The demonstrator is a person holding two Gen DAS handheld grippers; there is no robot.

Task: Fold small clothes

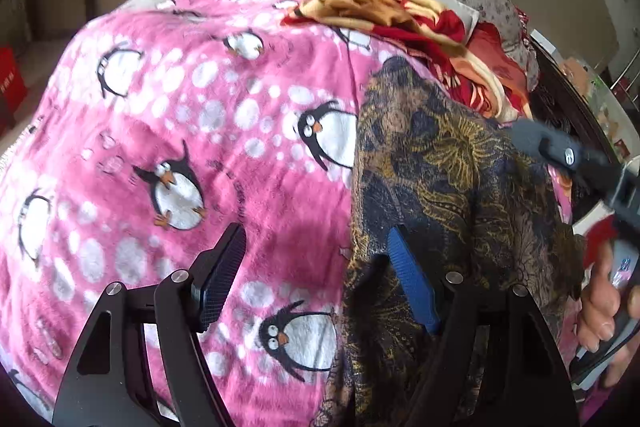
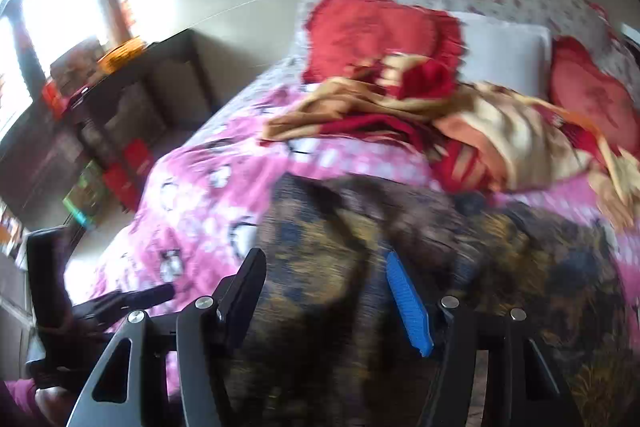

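Item: dark navy-and-gold batik-print garment [image 1: 448, 187], lying spread and rumpled on the pink fleece penguin blanket [image 1: 180, 131] that covers the bed, directly under both tools. Your left gripper [image 1: 316, 267] stands spread wide, one finger over the blanket and the blue pad at the garment's left edge, pinching nothing; your right gripper [image 2: 326, 291] is likewise spread above the cloth, empty. Risks: closing here could catch blanket pile along with the garment's edge, and the thin fabric may slide or bunch, spoiling the fold. Nearby: crumpled red-and-tan patterned cloth [image 2: 460, 123] just beyond the garment, crowding the far side; red frilled heart cushion [image 2: 380, 31] behind.
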